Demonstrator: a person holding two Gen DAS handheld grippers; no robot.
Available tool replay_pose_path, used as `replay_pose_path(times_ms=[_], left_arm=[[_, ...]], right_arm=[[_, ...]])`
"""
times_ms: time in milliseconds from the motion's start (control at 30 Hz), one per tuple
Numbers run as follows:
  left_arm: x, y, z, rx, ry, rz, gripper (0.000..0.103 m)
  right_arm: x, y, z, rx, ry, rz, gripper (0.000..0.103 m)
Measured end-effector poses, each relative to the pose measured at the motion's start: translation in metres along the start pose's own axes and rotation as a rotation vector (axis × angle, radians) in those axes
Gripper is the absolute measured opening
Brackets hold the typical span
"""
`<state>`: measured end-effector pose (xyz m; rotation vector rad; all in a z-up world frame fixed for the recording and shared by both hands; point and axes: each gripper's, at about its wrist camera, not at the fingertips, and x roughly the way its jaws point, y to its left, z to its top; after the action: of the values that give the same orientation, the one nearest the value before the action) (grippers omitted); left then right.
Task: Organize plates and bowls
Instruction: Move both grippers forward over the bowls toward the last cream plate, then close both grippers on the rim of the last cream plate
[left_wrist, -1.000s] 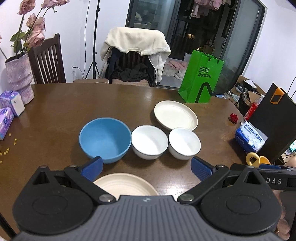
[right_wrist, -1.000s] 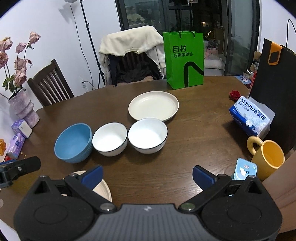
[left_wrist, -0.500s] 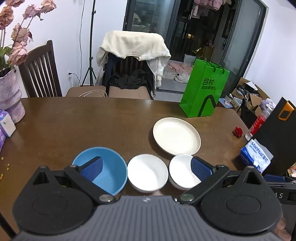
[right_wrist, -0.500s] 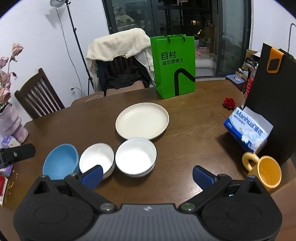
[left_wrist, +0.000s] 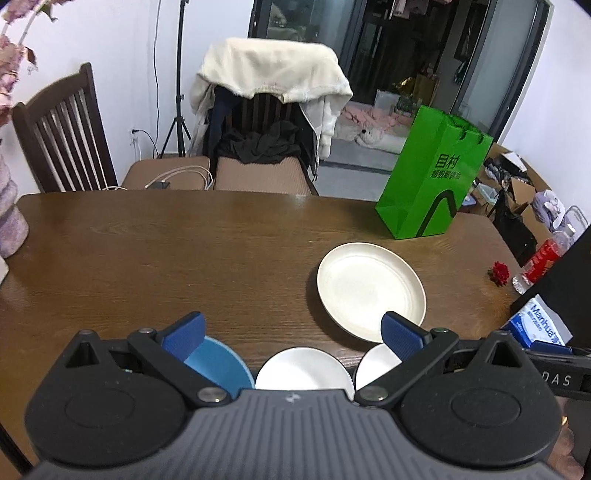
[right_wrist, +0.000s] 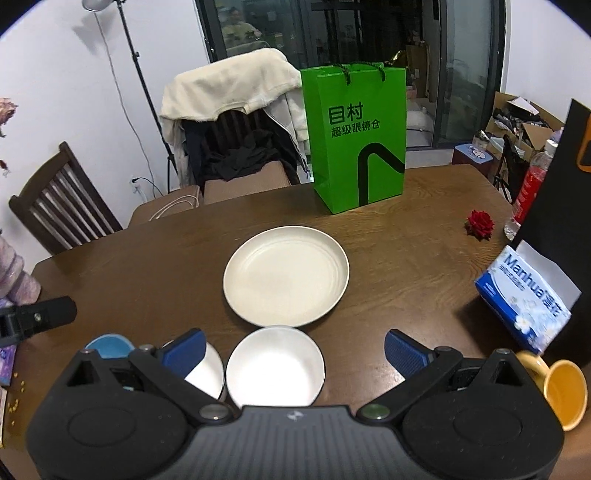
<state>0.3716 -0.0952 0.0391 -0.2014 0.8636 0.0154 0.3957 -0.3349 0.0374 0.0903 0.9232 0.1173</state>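
Observation:
A cream plate (left_wrist: 370, 290) (right_wrist: 286, 275) lies on the brown table (left_wrist: 184, 251), in front of the green bag. Nearer me stand a blue bowl (left_wrist: 218, 367) (right_wrist: 109, 343) and two white bowls in a row, the middle one (left_wrist: 304, 373) (right_wrist: 207, 367) and the right one (left_wrist: 375, 363) (right_wrist: 275, 369). My left gripper (left_wrist: 293, 332) hovers open above the bowls, its body hiding their near halves. My right gripper (right_wrist: 293, 349) is open too, held over the right white bowl, nothing between its fingers. The left gripper's side shows at the left edge of the right wrist view.
A green paper bag (right_wrist: 356, 144) stands at the table's far side. A tissue pack (right_wrist: 524, 299), a yellow mug (right_wrist: 561, 391), a red flower (right_wrist: 480, 223) and a black bag occupy the right. A pink vase (left_wrist: 9, 218) is at left. Two chairs stand behind the table.
Both grippers have risen and moved forward over the table. The bowls have slid down toward the bottom of both views, and the second plate near the front edge is out of sight.

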Motion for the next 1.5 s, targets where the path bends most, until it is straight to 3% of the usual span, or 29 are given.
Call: replay_pose_path(times_ms=[567, 833, 1100, 1400, 1467, 1500], left_arm=[[0.128, -0.029, 0.047, 0.021, 0.117, -0.023, 0.103], [0.185, -0.043, 0.064, 0.031, 0.149, 0.015, 0.103], [0.235, -0.045, 0.061, 0.026, 0.218, 0.062, 0.103], [0.268, -0.043, 0.050, 0.009, 0.286, 0.070, 0.096], [0.271, -0.043, 0.049, 0.010, 0.291, 0.072, 0.093], [0.272, -0.043, 0.049, 0.009, 0.292, 0.072, 0.092]], right_arm=[[0.109, -0.029, 0.045, 0.087, 0.096, -0.089, 0.103], [0.155, -0.043, 0.061, 0.097, 0.130, -0.118, 0.103], [0.197, -0.060, 0.067, 0.119, 0.163, -0.127, 0.100], [0.226, -0.070, 0.063, 0.120, 0.190, -0.134, 0.091], [0.231, -0.069, 0.062, 0.106, 0.192, -0.135, 0.075], [0.233, -0.068, 0.061, 0.106, 0.200, -0.129, 0.073]])
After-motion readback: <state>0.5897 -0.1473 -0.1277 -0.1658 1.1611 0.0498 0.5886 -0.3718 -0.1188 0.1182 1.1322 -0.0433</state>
